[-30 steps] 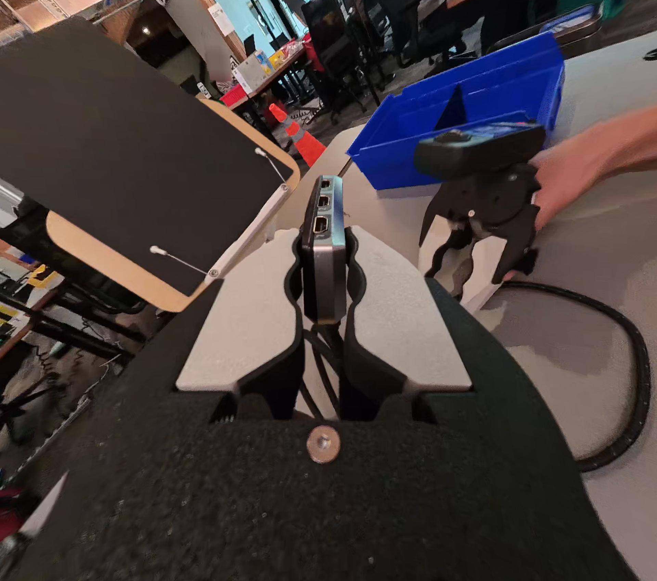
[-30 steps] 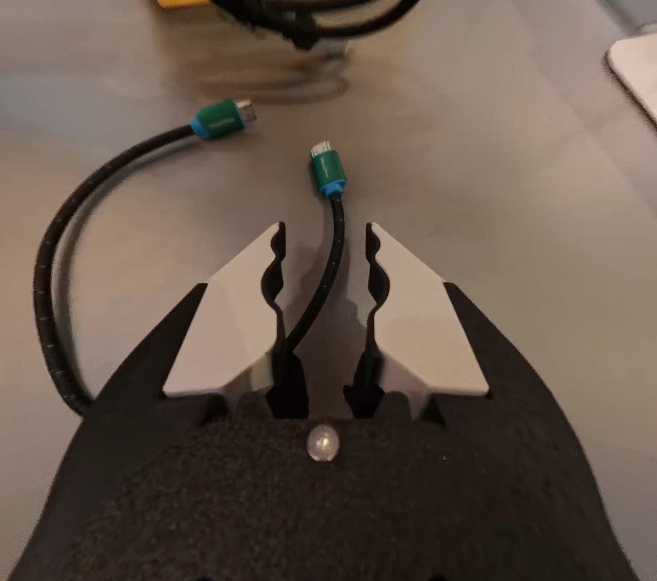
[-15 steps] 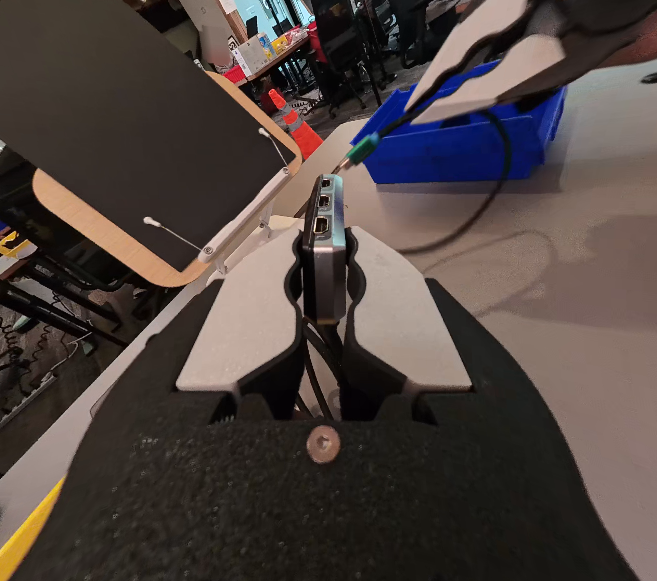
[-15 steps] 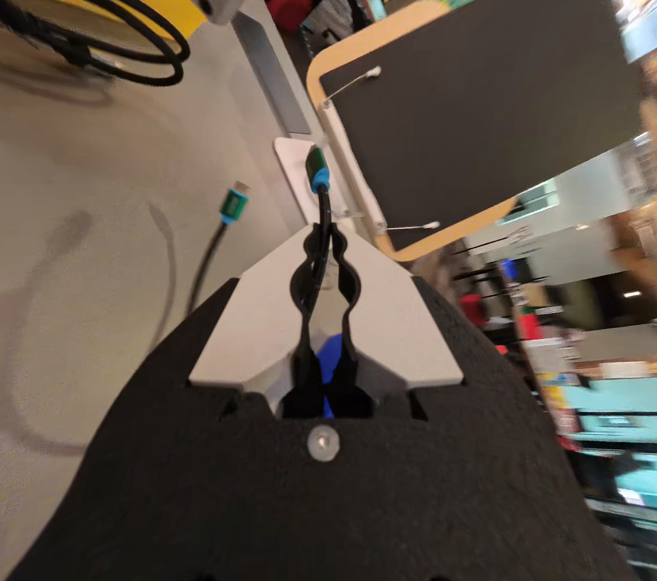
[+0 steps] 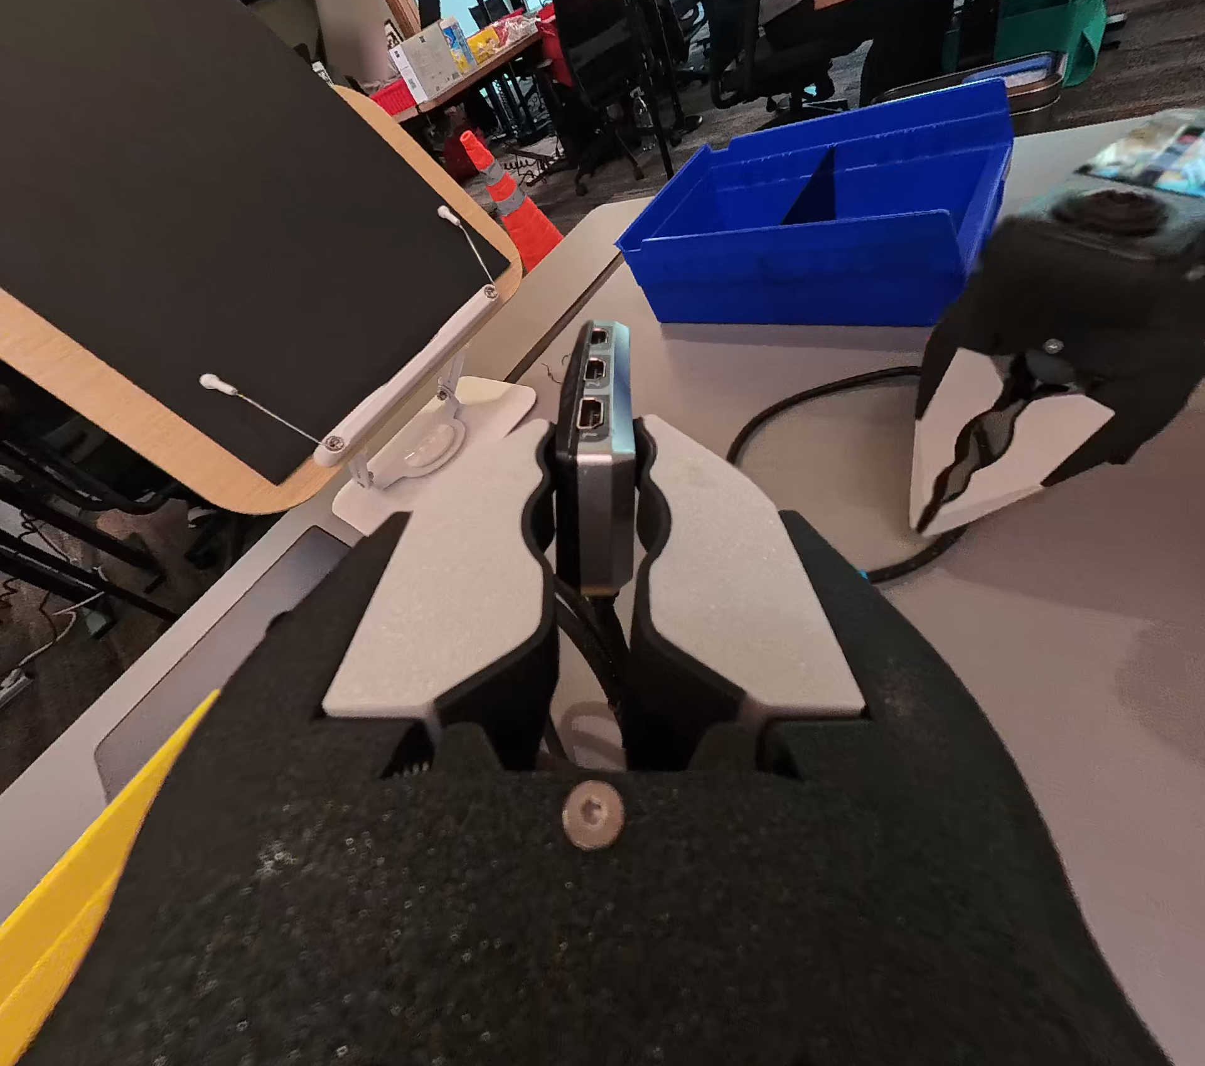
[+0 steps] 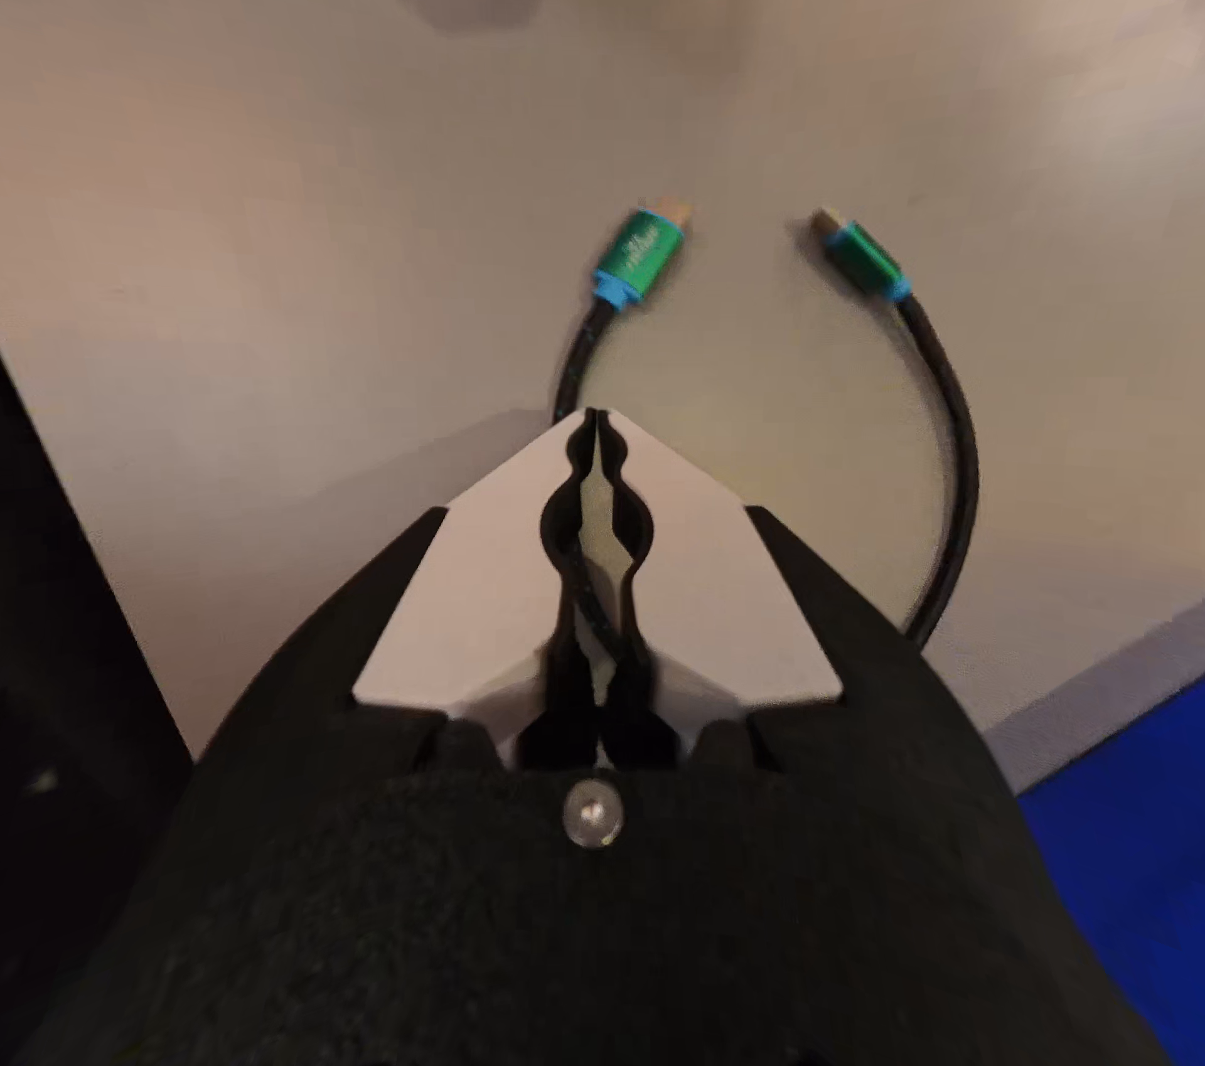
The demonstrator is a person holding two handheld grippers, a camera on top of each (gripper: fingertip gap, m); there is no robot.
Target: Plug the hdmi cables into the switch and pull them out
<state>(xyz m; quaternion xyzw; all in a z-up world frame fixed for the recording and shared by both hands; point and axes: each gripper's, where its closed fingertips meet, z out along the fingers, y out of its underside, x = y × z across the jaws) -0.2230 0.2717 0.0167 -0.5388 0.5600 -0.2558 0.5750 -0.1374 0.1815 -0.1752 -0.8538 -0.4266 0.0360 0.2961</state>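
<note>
My left gripper [image 5: 595,428] is shut on the grey HDMI switch [image 5: 596,480], held on edge with its three ports open and nothing plugged in them. Black cables hang from its near end between my fingers. My right gripper [image 6: 593,415] is shut on a black braided HDMI cable [image 6: 570,376], just behind its green plug [image 6: 642,259], which points away low over the table. A second green plug [image 6: 864,262] lies loose to its right. In the left wrist view the right gripper [image 5: 926,520] hangs tips-down to the right of the switch, apart from it.
A blue bin [image 5: 815,265] stands at the far right of the grey table [image 5: 1043,676]. A black board on a white stand [image 5: 482,402] leans at the left. A black cable loop [image 5: 782,402] lies between bin and switch. A yellow bin corner [image 5: 65,904] sits near left. About 25 cm separates my left fingertips from my right.
One second ago my right gripper was open over the cable. It shut on it, lifted the plug toward the switch, and has now come back down to the table. The left gripper kept holding the switch.
</note>
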